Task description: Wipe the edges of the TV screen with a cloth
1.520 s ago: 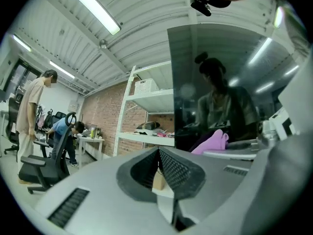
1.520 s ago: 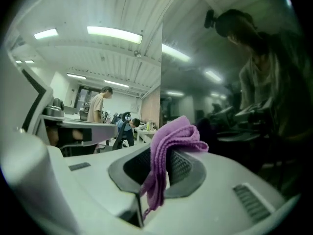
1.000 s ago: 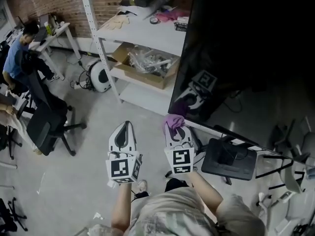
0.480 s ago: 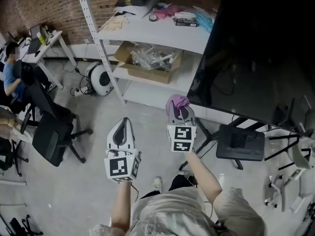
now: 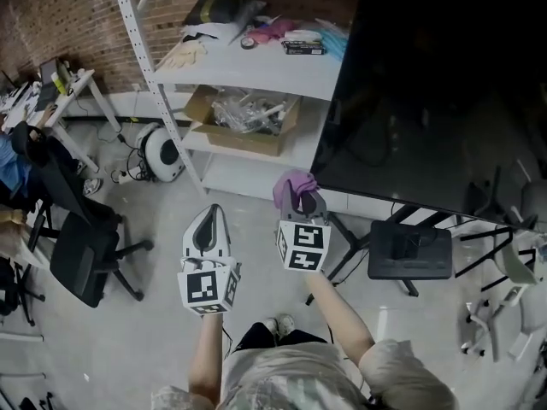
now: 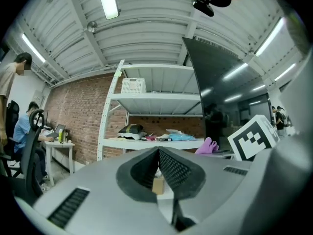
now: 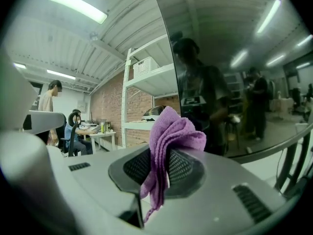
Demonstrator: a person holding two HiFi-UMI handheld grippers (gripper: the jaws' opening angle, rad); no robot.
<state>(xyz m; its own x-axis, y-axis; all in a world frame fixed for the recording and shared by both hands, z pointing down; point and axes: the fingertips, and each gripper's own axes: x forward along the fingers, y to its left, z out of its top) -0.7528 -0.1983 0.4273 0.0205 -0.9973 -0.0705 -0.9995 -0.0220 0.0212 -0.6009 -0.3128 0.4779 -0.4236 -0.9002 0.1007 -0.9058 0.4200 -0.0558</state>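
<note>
The purple cloth is sitting clamped in the right gripper, near the lower left corner of the TV screen. The left gripper is idling, its jaws pressed together on nothing. The wiping step seems to be just starting, and next the cloth needs pressing onto the screen's edge.

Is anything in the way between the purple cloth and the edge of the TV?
Nothing visible. The right claw is shut on the purple cloth, which sits close to the lower left corner of the TV screen. Nothing shows between them.
</note>
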